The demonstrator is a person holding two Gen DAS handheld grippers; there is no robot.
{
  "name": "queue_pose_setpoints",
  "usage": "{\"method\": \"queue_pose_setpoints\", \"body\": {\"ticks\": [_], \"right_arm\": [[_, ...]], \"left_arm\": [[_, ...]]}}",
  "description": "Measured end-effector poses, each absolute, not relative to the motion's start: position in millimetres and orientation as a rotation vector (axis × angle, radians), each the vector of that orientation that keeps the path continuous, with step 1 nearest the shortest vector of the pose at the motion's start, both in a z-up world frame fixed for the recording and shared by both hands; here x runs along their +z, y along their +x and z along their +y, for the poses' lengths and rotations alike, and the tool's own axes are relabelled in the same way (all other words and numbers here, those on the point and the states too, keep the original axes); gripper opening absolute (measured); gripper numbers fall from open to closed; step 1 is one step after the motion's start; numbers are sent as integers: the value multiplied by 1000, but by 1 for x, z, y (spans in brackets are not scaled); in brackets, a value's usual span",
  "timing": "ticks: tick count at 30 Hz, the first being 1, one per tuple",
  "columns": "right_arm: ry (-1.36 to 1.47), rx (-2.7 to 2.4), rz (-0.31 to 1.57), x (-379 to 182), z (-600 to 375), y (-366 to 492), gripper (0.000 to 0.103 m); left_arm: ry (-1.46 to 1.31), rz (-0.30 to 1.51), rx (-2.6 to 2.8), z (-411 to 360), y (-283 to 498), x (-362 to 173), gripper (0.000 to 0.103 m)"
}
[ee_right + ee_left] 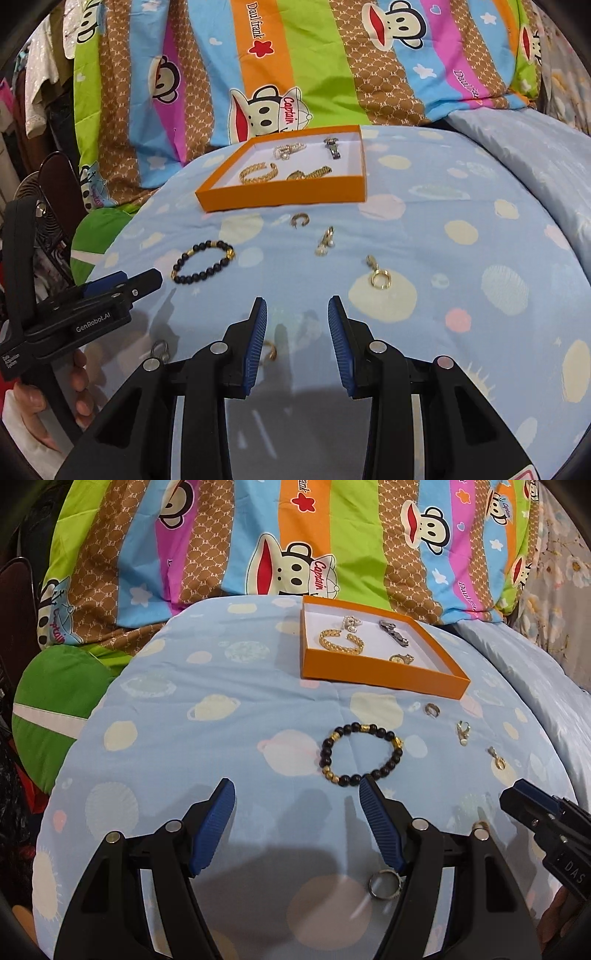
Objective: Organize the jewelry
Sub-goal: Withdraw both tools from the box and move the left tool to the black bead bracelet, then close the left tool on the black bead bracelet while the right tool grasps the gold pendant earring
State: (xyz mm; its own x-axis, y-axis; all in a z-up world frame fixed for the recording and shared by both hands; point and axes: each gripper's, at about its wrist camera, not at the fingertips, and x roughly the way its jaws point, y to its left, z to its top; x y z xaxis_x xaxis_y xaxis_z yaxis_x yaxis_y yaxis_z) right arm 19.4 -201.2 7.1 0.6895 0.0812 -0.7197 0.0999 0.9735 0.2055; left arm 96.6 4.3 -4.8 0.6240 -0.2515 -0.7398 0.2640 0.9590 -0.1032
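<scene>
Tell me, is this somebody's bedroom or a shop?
Probably a bedroom. The jewelry lies on a soft blue quilt like a bed's, a cartoon monkey blanket is bunched behind the orange box, and clothes hang at the side.

Left wrist view: looks forward and steeply down along the left gripper (297, 788) onto the pale blue quilt with cream blobs (184, 709), close above it. Right wrist view: same downward tilt, just to the right, along the right gripper (297, 306). Both face the striped cartoon-monkey bedding (295, 55). Shared ground: shallow orange cardboard tray (369, 674) (280, 195), black-and-gold bead bracelet (361, 752) (203, 262). Each view catches the other gripper at its edge.
</scene>
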Motion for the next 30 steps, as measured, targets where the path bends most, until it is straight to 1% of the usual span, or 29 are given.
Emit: {"method": "queue_pose_setpoints", "body": {"ticks": [4, 5, 6, 9, 15, 19, 23, 25, 26, 27, 28, 30], "right_arm": [[285, -21, 822, 1, -208, 16, 35], [298, -24, 819, 1, -210, 16, 35], [307, -26, 817, 0, -212, 16, 35], [331, -30, 824, -2, -216, 16, 35], [363, -35, 819, -4, -222, 15, 35], [373, -40, 824, -5, -225, 17, 35], [374, -74, 816, -3, -232, 23, 41], [370, -97, 806, -1, -237, 25, 43], [370, -110, 804, -1, -240, 27, 44], [371, -120, 805, -1, -243, 29, 44], [374, -128, 809, -2, -246, 31, 44], [381, -138, 814, -3, -250, 35, 44]], "left_arm": [[36, 848, -292, -2, 96, -5, 68], [35, 853, -296, -4, 97, -6, 70], [30, 861, -305, -7, 99, -7, 76], [31, 859, -327, -19, 105, -7, 85], [28, 868, -304, -33, 130, -8, 85], [22, 941, -328, -38, 144, -17, 85], [94, 942, -327, -49, 141, -20, 85], [125, 935, -317, -53, 141, -20, 78], [127, 925, -317, -53, 140, -19, 67], [124, 920, -316, -51, 140, -19, 61], [117, 916, -318, -50, 139, -18, 58], [101, 909, -331, -48, 139, -16, 38]]}}
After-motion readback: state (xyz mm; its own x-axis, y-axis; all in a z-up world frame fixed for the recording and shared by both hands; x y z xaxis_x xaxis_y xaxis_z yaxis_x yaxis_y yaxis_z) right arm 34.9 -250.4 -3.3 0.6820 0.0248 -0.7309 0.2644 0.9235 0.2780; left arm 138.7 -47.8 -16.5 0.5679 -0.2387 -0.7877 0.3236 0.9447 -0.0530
